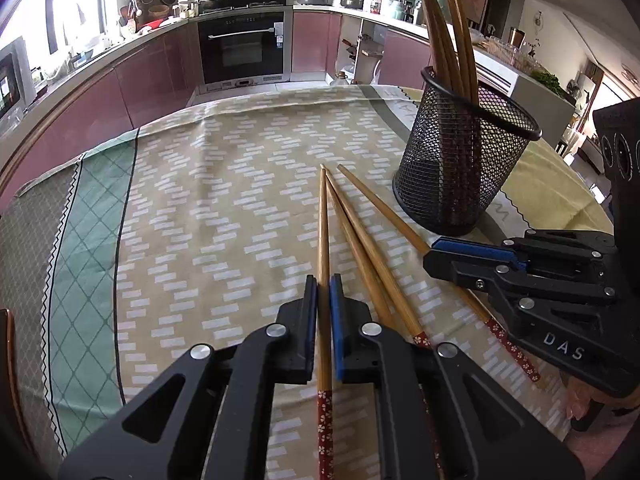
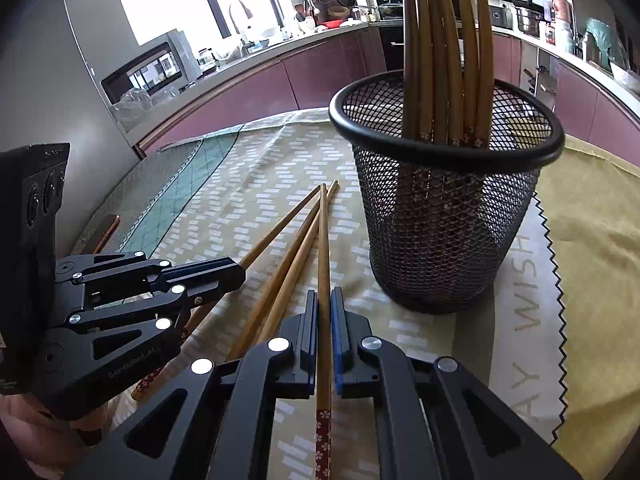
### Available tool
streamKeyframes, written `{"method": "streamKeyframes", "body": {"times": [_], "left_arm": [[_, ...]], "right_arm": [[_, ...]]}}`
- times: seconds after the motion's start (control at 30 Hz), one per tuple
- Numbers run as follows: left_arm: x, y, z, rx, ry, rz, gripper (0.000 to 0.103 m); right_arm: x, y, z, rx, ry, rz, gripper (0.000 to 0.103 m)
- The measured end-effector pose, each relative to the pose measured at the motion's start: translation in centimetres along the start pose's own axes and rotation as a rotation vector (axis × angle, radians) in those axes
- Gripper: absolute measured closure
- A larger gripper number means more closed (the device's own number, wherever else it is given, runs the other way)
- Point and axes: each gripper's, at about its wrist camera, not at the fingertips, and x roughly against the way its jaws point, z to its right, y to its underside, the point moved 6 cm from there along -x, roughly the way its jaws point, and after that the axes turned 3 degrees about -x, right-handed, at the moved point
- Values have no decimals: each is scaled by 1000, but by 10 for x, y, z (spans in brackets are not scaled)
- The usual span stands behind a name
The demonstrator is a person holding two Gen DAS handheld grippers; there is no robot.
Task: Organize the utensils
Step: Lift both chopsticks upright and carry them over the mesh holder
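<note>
Several wooden chopsticks with red flowered ends lie on the patterned tablecloth [image 1: 224,184]. My left gripper [image 1: 324,284] is shut on the leftmost chopstick [image 1: 323,220]. Two more chopsticks [image 1: 360,232] lie just right of it. My right gripper [image 2: 324,298] is shut on the rightmost chopstick [image 2: 324,248], which also shows in the left wrist view [image 1: 384,212]. A black mesh holder [image 1: 460,152] stands upright at the right, with several chopsticks [image 1: 444,28] in it. In the right wrist view the holder [image 2: 444,216] is just ahead to the right.
Each gripper shows in the other's view: the right one [image 1: 434,258] and the left one [image 2: 236,272]. Kitchen counters and an oven [image 1: 244,48] lie beyond the table's far edge. A yellow cloth [image 2: 592,220] lies at the right of the holder.
</note>
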Motion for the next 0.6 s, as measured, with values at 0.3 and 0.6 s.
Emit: {"method": "streamKeyframes", "body": {"times": [0.3,0.6], "left_arm": [[13,0,-4,21,19,24,96],[29,-2,-3,38,56,52,96]], "right_arm": [[17,0,-3,-16,-81,20,97],[29,-4,-11,-17,-143,41,97]]}}
